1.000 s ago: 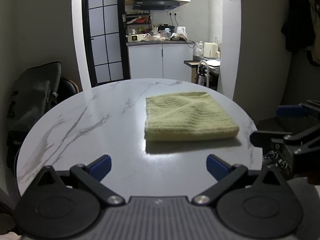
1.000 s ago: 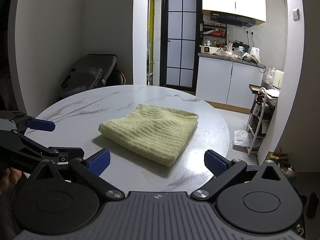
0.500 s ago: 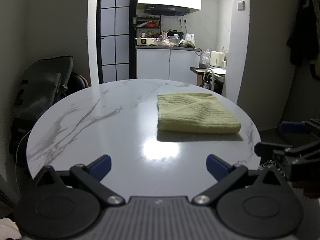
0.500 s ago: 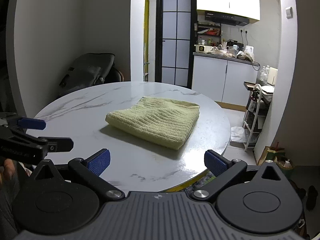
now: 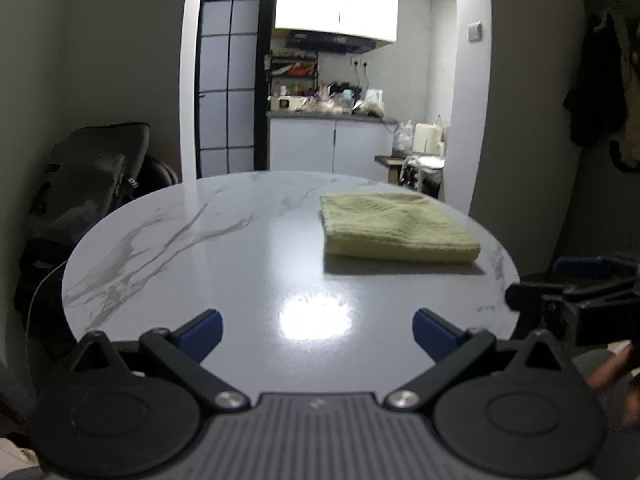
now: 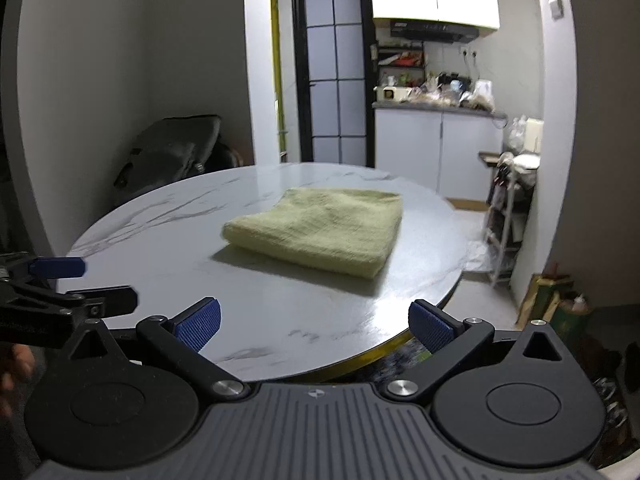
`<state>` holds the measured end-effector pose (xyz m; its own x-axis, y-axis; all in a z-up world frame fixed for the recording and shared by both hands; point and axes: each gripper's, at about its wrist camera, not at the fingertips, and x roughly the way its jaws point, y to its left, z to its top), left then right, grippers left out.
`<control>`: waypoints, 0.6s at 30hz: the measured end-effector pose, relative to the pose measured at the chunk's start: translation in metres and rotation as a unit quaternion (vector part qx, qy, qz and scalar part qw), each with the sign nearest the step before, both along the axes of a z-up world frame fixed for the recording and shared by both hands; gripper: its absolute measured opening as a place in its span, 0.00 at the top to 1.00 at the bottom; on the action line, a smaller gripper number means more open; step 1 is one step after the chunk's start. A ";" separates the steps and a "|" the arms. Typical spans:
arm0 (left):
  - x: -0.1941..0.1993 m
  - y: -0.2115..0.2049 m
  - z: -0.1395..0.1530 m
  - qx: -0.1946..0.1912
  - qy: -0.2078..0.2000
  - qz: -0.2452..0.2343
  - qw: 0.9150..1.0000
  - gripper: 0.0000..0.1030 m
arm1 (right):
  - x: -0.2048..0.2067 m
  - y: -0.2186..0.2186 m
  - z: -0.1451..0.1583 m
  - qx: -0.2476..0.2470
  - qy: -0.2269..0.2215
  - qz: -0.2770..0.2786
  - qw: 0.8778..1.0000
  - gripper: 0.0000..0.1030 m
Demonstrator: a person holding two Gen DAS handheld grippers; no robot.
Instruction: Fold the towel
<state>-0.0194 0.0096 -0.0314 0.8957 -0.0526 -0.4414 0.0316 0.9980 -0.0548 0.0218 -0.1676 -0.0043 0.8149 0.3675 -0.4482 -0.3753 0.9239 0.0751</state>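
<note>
A yellow-green towel (image 5: 394, 227) lies folded into a thick rectangle on the right part of a round white marble table (image 5: 208, 264). The right wrist view shows the same towel (image 6: 324, 228) near the middle of the table (image 6: 168, 248). My left gripper (image 5: 318, 330) hovers at the table's near edge, open, with nothing between its blue pads. My right gripper (image 6: 314, 326) is held off the table's near right rim, open and empty too. Each gripper appears in the other's view: the right one (image 5: 560, 284) at the right edge, the left one (image 6: 80, 284) at the left edge.
A dark bag on a chair (image 5: 92, 184) stands behind the table on the left. Beyond are a black-framed glass door (image 5: 230, 100), a kitchen counter with clutter (image 5: 332, 108) and a small rack (image 6: 508, 208) by the right wall. Bags (image 6: 560, 308) sit on the floor at right.
Both grippers have drawn back and lower from the table, so the towel looks farther away. The towel itself has not moved.
</note>
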 end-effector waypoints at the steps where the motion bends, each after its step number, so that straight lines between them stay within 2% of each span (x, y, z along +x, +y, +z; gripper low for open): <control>1: 0.000 0.001 -0.001 -0.004 -0.002 -0.003 1.000 0.00 | -0.001 0.001 0.000 0.001 -0.002 -0.002 1.000 0.01; 4: 0.004 0.003 -0.003 -0.018 -0.007 -0.013 1.000 0.00 | -0.004 0.004 -0.002 0.002 -0.013 -0.008 1.000 0.01; 9: 0.007 0.004 -0.008 -0.010 -0.019 -0.005 1.000 0.00 | -0.003 0.008 -0.006 0.008 -0.009 -0.010 1.000 0.01; 12: 0.010 0.008 -0.011 -0.019 -0.008 -0.009 1.000 0.00 | -0.001 0.009 -0.011 0.020 0.000 -0.008 1.000 0.01; 18: 0.013 0.009 -0.018 -0.012 0.002 -0.022 1.000 0.00 | 0.003 0.014 -0.016 0.022 0.004 -0.014 1.000 0.01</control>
<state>-0.0061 0.0182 -0.0493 0.8907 -0.1025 -0.4428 0.0756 0.9941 -0.0780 0.0250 -0.1540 -0.0205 0.8212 0.3642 -0.4393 -0.3486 0.9297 0.1191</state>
